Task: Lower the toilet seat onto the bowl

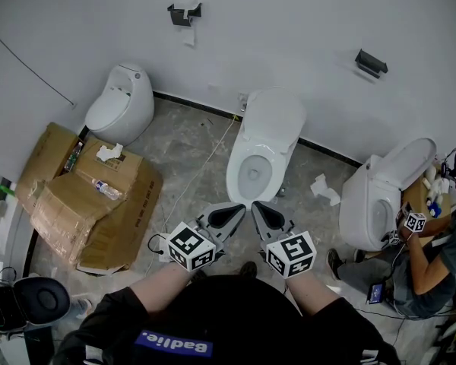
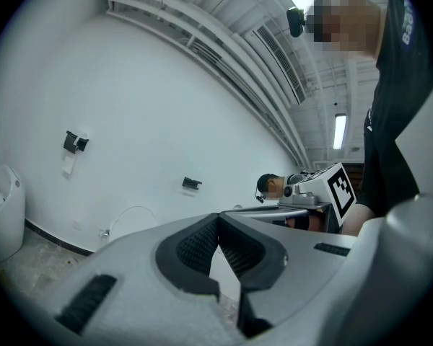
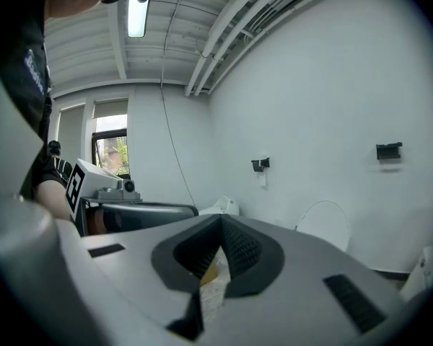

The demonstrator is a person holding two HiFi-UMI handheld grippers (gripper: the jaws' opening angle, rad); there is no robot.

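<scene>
A white toilet (image 1: 252, 172) stands against the wall in the middle of the head view. Its seat and lid (image 1: 276, 116) are raised and lean back toward the wall, and the bowl is uncovered. My left gripper (image 1: 239, 208) and right gripper (image 1: 257, 207) hover side by side just in front of the bowl, tips pointing at it and touching nothing. Both are shut and empty. In the left gripper view the gripper (image 2: 218, 218) has its pads meeting at the tip. The right gripper (image 3: 220, 220) looks the same in its own view, where the raised lid (image 3: 325, 225) shows beyond it.
Flattened cardboard boxes (image 1: 91, 204) with a water bottle (image 1: 106, 188) lie at left, below a second toilet (image 1: 121, 101). A third toilet (image 1: 384, 192) and a seated person (image 1: 433, 257) are at right. A cable (image 1: 201, 166) crosses the floor, and crumpled tissue (image 1: 324, 188) lies nearby.
</scene>
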